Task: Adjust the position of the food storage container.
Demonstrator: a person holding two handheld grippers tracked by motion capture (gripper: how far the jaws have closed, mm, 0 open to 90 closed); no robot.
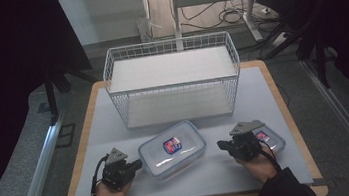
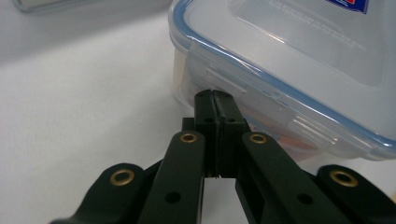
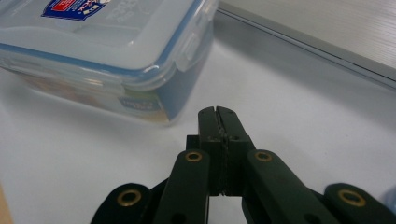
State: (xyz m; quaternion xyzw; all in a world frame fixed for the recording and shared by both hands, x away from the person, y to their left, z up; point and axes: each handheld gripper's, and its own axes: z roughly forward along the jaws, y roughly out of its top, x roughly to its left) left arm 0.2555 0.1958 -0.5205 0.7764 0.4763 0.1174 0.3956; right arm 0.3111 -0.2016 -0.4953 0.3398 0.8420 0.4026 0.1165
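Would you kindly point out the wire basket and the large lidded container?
wire basket (image 1: 108,71), high view, left top rim.
large lidded container (image 1: 162,156), high view, bare lid left of the label.

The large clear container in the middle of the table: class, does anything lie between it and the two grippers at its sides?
Nothing visible does. The left gripper and right gripper, both shut, face the large container across bare table mat.

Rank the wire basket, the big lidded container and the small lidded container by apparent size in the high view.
1. wire basket
2. big lidded container
3. small lidded container, partly hidden behind the right tool
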